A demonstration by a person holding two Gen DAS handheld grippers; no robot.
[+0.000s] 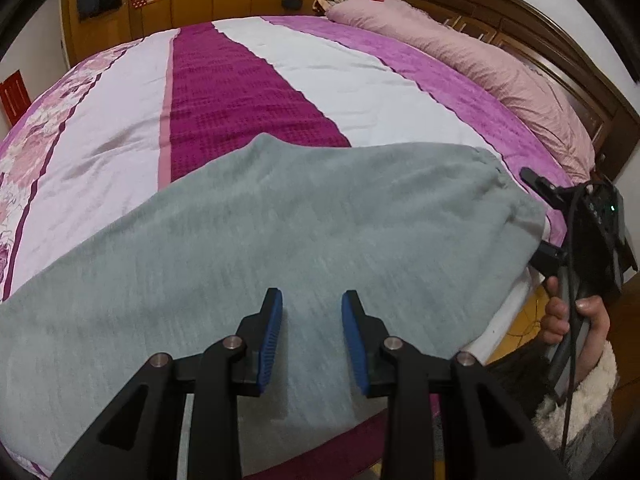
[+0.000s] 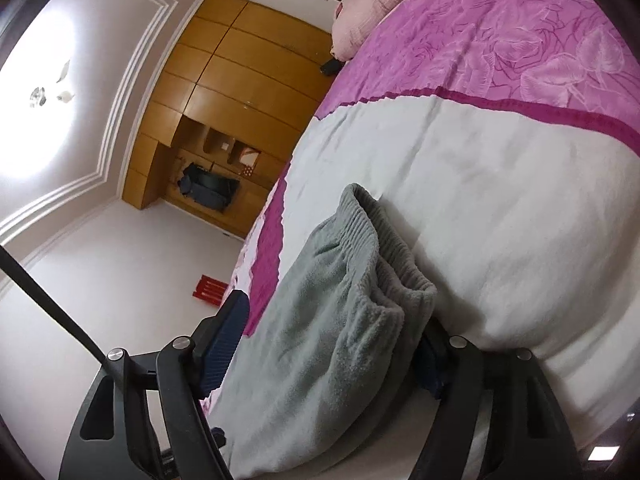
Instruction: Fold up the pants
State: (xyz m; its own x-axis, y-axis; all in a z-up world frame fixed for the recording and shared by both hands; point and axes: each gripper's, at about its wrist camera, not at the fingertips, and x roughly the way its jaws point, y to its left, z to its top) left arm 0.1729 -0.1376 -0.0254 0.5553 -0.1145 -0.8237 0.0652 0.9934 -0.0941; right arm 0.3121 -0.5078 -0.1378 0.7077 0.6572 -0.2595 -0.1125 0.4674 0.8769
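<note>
Pants [image 1: 280, 232], grey and fleecy, lie spread across the near side of the bed [image 1: 100, 128], running from about eight o'clock up to two o'clock in the left wrist view. The left gripper [image 1: 312, 336] hangs over the middle of the cloth at six o'clock, tilted steeply down; its blue pads [image 1: 270, 336] stand a little apart with only bare fabric showing in the gap, and nothing is pinched between them.

Over at three o'clock in that same view, a hand [image 1: 576, 320] in a fluffy white sleeve [image 1: 580, 396] holds the right gripper [image 1: 538, 218] at the waistband end of the pants.

From the right wrist view, the right gripper [image 2: 332, 344] has its jaws set wide on either side of the bunched waistband [image 2: 360, 232]. One blue pad [image 2: 224, 344] at eight o'clock stands clear of the cloth; the other at four o'clock is mostly hidden behind the folds, so I cannot tell whether it touches. The waistband is ribbed and elasticated, doubled over in soft rolls, standing up off the white panel of the bedspread [image 2: 500, 200]. A pink pillow [image 2: 372, 4] sits at twelve o'clock, a wooden wardrobe [image 2: 240, 92] at ten.
</note>
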